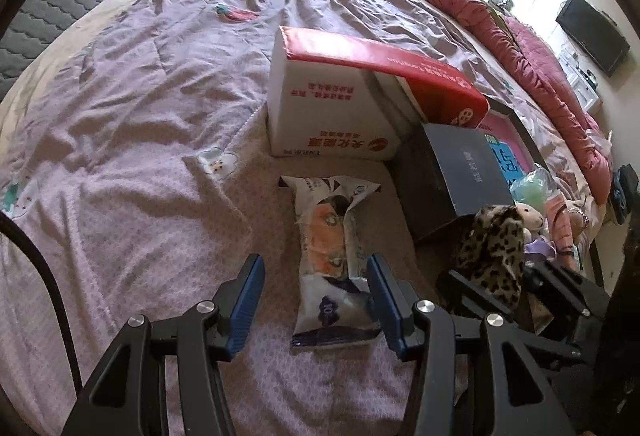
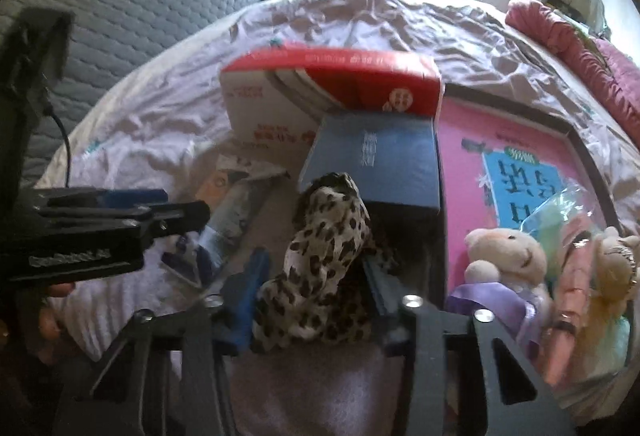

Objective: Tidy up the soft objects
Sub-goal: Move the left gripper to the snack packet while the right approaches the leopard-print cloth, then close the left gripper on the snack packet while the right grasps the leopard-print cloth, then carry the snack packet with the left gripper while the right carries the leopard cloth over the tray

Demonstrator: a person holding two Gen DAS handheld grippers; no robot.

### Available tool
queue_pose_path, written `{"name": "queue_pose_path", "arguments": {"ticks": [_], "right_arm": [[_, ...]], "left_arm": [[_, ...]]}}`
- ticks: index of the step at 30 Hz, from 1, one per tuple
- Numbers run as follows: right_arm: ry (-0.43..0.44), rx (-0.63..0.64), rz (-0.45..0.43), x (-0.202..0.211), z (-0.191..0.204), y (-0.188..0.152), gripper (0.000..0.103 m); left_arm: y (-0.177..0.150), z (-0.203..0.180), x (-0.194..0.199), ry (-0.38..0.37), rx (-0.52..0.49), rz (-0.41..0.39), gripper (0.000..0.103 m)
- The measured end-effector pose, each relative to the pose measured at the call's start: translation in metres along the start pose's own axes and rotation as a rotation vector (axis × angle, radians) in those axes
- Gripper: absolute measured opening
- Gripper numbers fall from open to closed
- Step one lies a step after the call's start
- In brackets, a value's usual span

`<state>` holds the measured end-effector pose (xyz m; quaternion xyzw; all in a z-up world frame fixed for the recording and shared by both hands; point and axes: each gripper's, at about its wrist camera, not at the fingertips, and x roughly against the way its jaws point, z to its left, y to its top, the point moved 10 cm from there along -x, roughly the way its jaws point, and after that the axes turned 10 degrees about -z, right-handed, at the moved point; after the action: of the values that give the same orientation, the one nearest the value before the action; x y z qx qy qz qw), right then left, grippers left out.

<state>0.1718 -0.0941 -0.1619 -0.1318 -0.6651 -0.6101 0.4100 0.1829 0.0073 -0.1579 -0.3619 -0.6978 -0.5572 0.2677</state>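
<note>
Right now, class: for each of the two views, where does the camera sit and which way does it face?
Left wrist: on the left claw, looking down along its blue fingers at the tissue pack on the bedspread; the right claw shows at right.
Right wrist: on the right claw, shut on the leopard cloth; the left claw and a hand show at left.
Shared: red-and-white box, dark box, tissue pack, cloth, teddy bear.
</note>
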Motion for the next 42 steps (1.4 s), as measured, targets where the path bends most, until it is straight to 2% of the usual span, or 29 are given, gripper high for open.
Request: {"name": "queue_pose_path", "arguments": {"ticks": [1,3,6,10,11,12,18,27,31,35,42], "right_arm": [[0.003,-0.001,0.005,-0.002,-0.002,-0.002,0.033],[0.021,-0.015,-0.008,0.000,-0.005,-0.002,0.025],[0.040,-0.018,-0.058,0.011,-0.010,0.005,0.018],[0.075,-0.054,-0.094,0.024,-0.014,0.008,0.017],[0.094,-0.065,-0.101,0.027,-0.014,0.010,0.017],[0.095,-0.072,-0.110,0.030,-0.015,0.011,0.017],[0.127,-0.114,-0.176,0.053,-0.018,0.026,0.017],[0.156,-0.123,-0.264,0.087,-0.016,0.047,0.017],[0.142,-0.131,-0.309,0.109,-0.027,0.056,0.017],[0.109,-0.157,-0.364,0.136,-0.052,0.063,0.017],[0.027,-0.248,-0.448,0.185,-0.118,0.070,0.017]], "left_arm": [[0.000,-0.001,-0.004,-0.003,0.000,0.006,0.053],[0.000,-0.004,-0.008,-0.009,-0.002,0.013,0.053],[0.000,-0.009,-0.018,-0.013,-0.010,0.026,0.053],[-0.003,-0.013,-0.031,-0.004,0.002,0.050,0.053],[-0.005,-0.014,-0.035,-0.009,0.011,0.052,0.051],[-0.006,-0.014,-0.037,-0.011,0.017,0.052,0.041],[-0.006,-0.013,-0.035,-0.016,0.023,0.025,0.032],[0.011,-0.028,0.022,-0.023,-0.013,-0.092,0.032],[0.017,-0.043,0.045,-0.062,-0.006,-0.119,0.032],[0.024,-0.074,0.061,-0.088,-0.055,-0.146,0.032],[0.026,-0.138,0.083,-0.137,-0.159,-0.177,0.032]]}}
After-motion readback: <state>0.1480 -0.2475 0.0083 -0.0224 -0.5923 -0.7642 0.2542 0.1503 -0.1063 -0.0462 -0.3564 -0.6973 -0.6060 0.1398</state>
